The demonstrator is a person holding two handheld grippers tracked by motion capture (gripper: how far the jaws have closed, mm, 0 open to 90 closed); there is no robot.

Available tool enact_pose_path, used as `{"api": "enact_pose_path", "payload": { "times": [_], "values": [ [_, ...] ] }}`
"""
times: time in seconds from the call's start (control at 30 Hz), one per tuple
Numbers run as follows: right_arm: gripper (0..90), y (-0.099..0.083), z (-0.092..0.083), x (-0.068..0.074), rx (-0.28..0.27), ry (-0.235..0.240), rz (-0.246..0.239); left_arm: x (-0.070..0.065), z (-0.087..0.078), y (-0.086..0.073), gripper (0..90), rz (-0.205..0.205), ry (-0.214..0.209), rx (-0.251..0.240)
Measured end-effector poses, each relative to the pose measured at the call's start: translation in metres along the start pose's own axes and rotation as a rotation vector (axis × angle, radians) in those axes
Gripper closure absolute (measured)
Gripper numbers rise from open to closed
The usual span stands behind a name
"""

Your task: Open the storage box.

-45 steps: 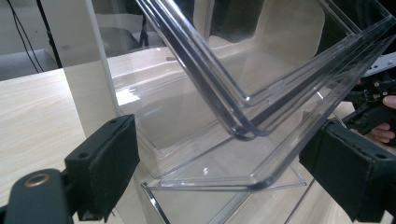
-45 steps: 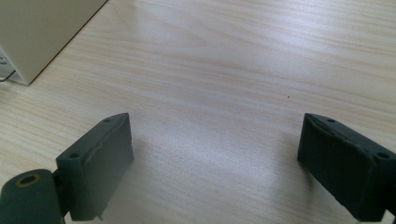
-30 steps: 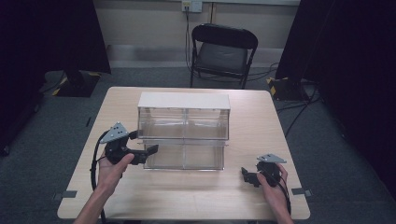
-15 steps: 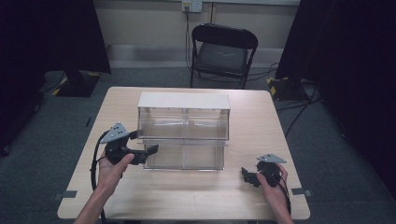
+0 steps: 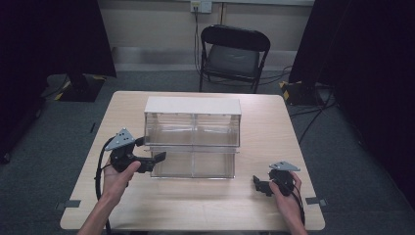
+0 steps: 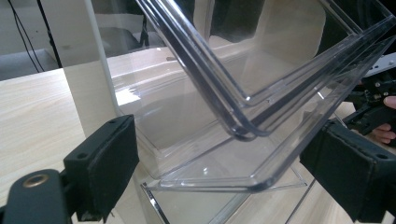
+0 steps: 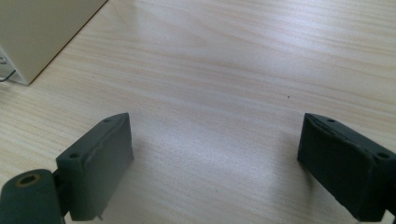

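At frame centre sat the clear drawer cabinet (image 5: 192,137); the left gripper (image 5: 152,161), spread, bracketed its lower drawer (image 6: 243,154), apparently mid-pull. Lower right, the right gripper (image 5: 258,184) rested spread; next likely needed closing.

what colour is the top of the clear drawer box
White or pale cream top panel on the clear drawer box; shows best in the high view.

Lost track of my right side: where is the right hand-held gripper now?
In the high view the right hand-held gripper sits low at the table's near right corner, jaws open over bare wood, clear of the clear drawer cabinet to its left.
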State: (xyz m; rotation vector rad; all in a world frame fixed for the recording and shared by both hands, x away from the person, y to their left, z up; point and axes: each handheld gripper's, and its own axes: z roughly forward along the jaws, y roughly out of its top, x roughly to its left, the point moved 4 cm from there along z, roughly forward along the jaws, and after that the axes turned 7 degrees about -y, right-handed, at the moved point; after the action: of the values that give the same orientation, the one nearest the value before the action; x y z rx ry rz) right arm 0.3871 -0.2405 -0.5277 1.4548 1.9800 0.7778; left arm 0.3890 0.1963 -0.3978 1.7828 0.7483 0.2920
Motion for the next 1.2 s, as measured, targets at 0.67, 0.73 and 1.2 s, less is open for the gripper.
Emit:
{"api": "enact_pose_path", "payload": {
  "times": [0.67,0.73,1.2],
  "values": [
    [9.5,0.0,0.0,0.0,0.0,0.0,0.0,0.0,0.0001,0.0,11.2,-0.001,0.0,0.0],
    [9.5,0.0,0.0,0.0,0.0,0.0,0.0,-0.0001,0.0001,0.0,11.2,-0.001,0.001,0.001],
    [9.5,0.0,0.0,0.0,0.0,0.0,0.0,-0.0001,0.0016,-0.0005,11.0,-0.011,0.005,0.005]
  ]
}}
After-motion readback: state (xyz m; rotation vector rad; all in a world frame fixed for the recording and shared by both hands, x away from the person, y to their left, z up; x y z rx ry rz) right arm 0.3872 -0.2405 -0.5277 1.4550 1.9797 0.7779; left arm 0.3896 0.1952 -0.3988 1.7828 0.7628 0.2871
